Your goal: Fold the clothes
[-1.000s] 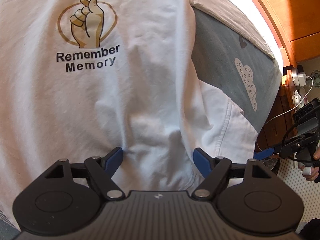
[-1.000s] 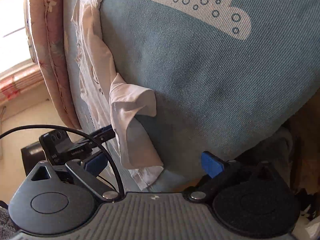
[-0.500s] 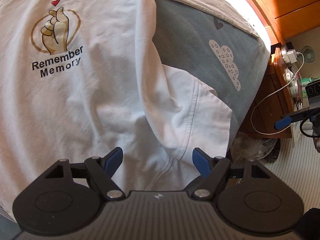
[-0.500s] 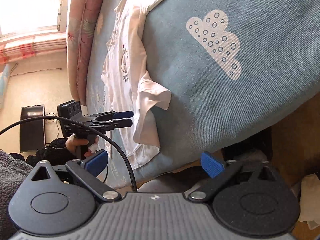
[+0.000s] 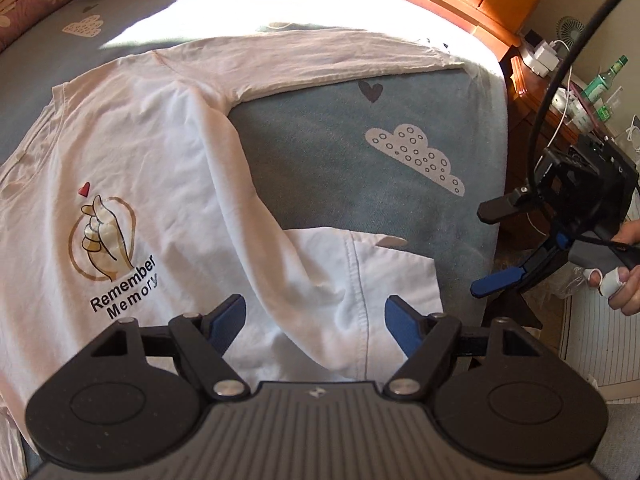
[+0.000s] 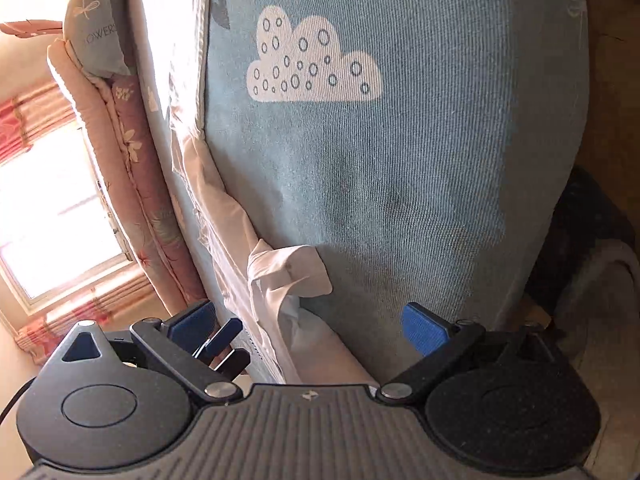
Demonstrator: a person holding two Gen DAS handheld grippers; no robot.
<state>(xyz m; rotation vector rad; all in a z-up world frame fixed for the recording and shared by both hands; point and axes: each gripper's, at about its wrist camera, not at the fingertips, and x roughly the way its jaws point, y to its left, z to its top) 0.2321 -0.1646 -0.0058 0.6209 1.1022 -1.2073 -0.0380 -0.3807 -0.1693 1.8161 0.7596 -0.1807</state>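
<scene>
The white shirt (image 5: 152, 184) sprawls limp at frame left; soft, light; best pinched at the sleeve hem (image 5: 360, 280); left claw (image 5: 316, 322) and right claw (image 6: 308, 326) gape empty.

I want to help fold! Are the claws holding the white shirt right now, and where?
No. Both claws are open and empty: the left claw hovers over the white shirt, the right claw beside the bed's edge.

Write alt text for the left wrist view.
A white long-sleeved T-shirt printed "Remember Memory" lies spread on a blue-grey cloud-patterned bedsheet. The open left claw hovers above its sleeve; the right claw, held in a hand, hangs past the bed's edge.
</scene>
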